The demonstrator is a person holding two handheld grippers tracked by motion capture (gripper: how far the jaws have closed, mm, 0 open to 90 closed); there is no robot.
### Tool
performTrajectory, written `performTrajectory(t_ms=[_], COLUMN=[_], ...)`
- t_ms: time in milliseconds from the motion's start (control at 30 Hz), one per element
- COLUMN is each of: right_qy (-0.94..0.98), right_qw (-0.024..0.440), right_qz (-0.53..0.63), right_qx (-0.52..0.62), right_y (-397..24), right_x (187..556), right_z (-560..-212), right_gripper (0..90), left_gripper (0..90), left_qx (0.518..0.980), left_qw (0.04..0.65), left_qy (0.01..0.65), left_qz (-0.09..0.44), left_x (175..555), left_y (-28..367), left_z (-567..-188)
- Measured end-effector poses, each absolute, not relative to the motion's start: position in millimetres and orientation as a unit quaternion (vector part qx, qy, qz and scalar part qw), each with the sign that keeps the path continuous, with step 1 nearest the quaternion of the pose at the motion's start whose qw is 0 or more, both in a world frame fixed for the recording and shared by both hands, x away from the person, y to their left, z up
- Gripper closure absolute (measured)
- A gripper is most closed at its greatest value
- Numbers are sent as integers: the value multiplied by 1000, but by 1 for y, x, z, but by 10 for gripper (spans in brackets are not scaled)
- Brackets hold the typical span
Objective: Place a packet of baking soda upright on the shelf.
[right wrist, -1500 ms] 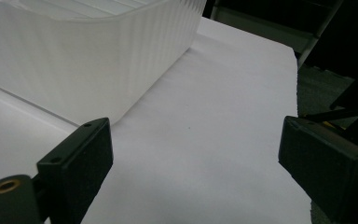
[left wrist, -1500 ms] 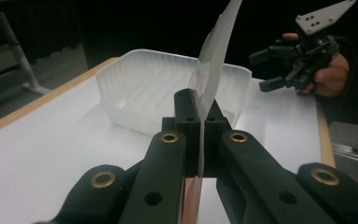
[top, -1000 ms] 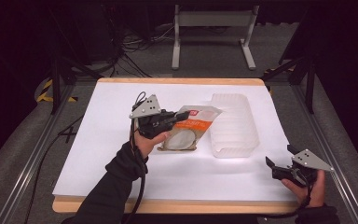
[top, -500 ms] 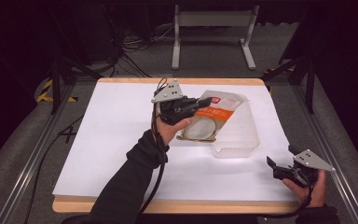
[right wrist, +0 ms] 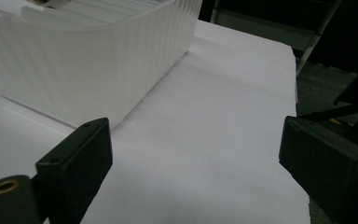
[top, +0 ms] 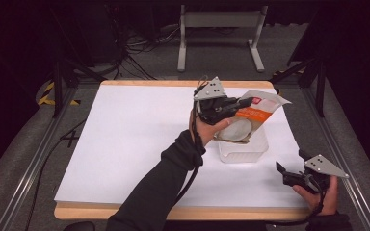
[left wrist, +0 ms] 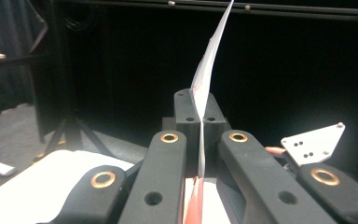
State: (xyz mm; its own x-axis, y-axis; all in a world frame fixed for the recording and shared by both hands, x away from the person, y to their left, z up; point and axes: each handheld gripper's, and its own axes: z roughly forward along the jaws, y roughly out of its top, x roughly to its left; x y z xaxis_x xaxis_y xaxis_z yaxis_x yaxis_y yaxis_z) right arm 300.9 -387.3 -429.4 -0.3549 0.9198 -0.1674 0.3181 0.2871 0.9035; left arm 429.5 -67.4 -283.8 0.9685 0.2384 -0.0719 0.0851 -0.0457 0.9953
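Observation:
My left gripper [top: 241, 103] is shut on the top edge of a clear packet [top: 251, 117] with an orange and white label and a round pale thing inside. The packet hangs tilted over a translucent white plastic bin [top: 243, 149] at the table's right. In the left gripper view the jaws [left wrist: 199, 115] pinch the packet's thin edge [left wrist: 208, 65], which rises between them. My right gripper [top: 289, 162] rests near the table's front right corner, open with nothing in it. In the right gripper view, its jaws [right wrist: 196, 140] stand wide apart, with the bin's ribbed wall [right wrist: 88, 56] ahead to the left.
White paper covers the wooden table [top: 139, 139]; its left and middle are bare. A metal stand [top: 219, 29] and cables lie on the floor beyond the far edge. The right gripper's grey plate [left wrist: 314, 142] shows in the left gripper view.
My left hand has carried the packet rightward and away from me, from beside the bin's left side to above the bin. The right hand has stayed put.

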Motion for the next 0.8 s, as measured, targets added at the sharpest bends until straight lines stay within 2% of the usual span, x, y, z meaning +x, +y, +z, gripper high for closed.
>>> performTrajectory(t_ms=[367,533,633,800], right_qy=[725,722,723,725], right_qw=[367,369,369,370], right_qz=[401,400,400,398], right_qx=[423,427,426,425], right_y=[-382,-384,-384,-383], right_x=[300,301,300,301], right_z=[-431,-431,-431,-431], right_gripper=[103,103,102,102], left_gripper=[898,898,898,898], left_qx=[722,710,724,717], left_qw=[681,693,678,682], left_qy=[116,126,127,142], left_qz=[42,18,13,0], left_x=[430,432,434,437], left_y=[-100,-101,-100,-88], left_z=[-309,-327,-343,-357])
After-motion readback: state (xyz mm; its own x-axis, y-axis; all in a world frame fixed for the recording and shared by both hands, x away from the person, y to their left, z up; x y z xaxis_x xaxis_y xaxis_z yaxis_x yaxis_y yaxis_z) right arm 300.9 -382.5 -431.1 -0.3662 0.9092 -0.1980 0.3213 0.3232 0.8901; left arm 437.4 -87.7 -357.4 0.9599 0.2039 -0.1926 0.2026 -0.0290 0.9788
